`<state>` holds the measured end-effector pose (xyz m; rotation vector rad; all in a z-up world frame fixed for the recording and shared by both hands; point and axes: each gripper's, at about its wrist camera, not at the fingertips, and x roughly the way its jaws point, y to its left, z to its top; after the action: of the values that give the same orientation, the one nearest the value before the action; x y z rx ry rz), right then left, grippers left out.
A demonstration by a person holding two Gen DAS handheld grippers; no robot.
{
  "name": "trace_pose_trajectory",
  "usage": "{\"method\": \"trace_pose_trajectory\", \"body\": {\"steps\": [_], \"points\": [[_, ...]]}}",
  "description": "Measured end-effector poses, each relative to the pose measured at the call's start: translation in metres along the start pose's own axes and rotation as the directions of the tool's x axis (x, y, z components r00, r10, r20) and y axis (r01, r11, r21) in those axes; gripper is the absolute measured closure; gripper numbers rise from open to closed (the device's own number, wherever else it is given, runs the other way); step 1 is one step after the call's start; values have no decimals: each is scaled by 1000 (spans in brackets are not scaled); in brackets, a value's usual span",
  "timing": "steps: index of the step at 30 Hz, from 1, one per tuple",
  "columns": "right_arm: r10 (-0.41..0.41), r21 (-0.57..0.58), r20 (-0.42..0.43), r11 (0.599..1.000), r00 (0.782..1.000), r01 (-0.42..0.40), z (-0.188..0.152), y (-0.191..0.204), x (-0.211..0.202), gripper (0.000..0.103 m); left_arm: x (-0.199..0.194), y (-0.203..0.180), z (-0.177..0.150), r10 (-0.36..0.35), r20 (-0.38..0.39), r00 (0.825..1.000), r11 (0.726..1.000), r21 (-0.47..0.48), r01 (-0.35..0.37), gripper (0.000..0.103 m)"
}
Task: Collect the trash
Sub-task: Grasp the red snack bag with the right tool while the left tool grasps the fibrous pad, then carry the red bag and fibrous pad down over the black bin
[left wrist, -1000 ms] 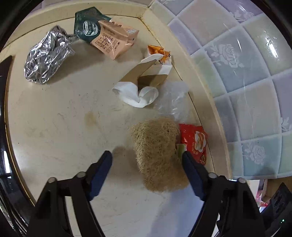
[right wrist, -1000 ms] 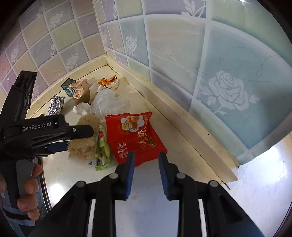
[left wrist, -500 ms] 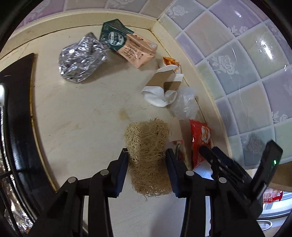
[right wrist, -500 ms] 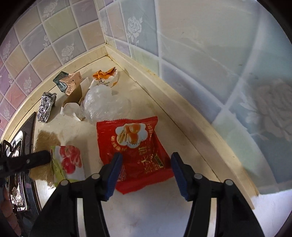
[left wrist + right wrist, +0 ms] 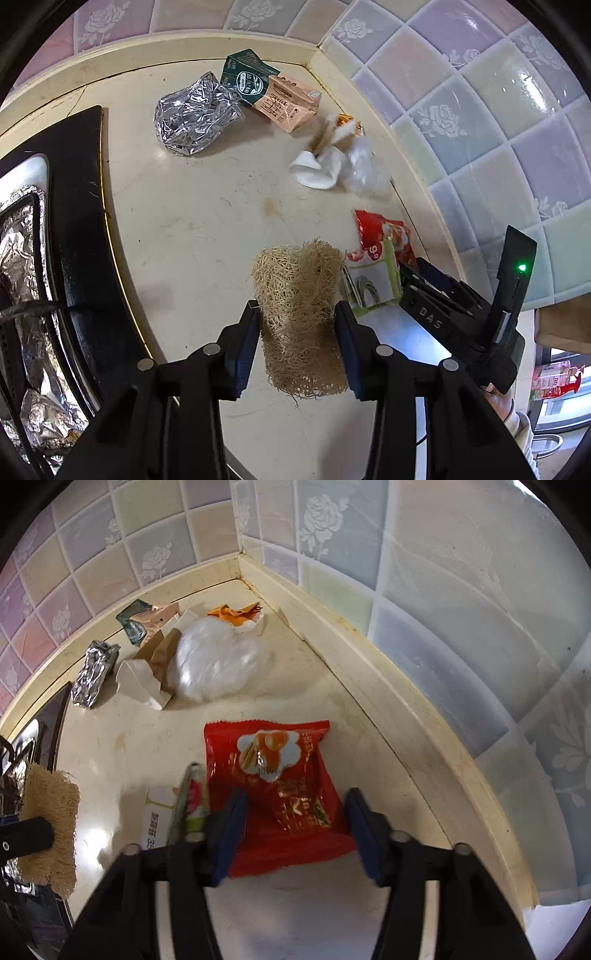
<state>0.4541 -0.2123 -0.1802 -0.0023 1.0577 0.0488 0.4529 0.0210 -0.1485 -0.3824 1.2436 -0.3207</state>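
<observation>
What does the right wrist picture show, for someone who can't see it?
The right gripper is closing around a red snack packet lying on a cream counter; its pads do not yet press on it. Farther back, near the tiled corner, lie a clear bag, crumpled foil and a carton. At the left edge, another gripper holds a loofah.

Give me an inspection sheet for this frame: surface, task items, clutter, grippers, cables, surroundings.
Surface: cream countertop, stained.
Job's things: red snack packet, green-white wrapper, foil ball, carton, white paper, clear plastic bag, orange wrapper.
Clutter: loofah scrubber.
Grippers: left gripper clamped on the scrubber; right gripper closing astride the red packet.
Cables: nothing seen.
Surroundings: foil-lined hob, tiled corner walls.
</observation>
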Motion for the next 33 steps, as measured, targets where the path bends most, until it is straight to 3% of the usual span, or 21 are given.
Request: {"method": "trace_pose_trajectory", "body": {"steps": [2, 7, 13, 21, 27, 33], "points": [[2, 2, 3, 1000, 1000, -2, -2, 2, -2, 89, -3, -1, -4, -1, 1, 1000, 1000, 4, 1, 64], [46, 33, 9, 998, 999, -46, -6, 0, -6, 101, -11, -4, -16, 7, 6, 1000, 1000, 16, -7, 64], [61, 37, 71, 997, 996, -64, -22, -1, -40, 102, -23, -13, -35, 28, 28, 999, 999, 28, -29, 64], [103, 25, 183, 994, 978, -109, -59, -8, -118, 103, -52, -37, -80, 49, 81, 995, 998, 41, -52, 64], [178, -19, 227, 984, 957, -178, -105, -16, -177, 102, -80, -61, -138, 69, 139, 988, 996, 44, -76, 64], [248, -96, 222, 968, 943, -232, -169, -19, -223, 102, -97, -83, -216, 89, 186, 979, 994, 39, -97, 64]]}}
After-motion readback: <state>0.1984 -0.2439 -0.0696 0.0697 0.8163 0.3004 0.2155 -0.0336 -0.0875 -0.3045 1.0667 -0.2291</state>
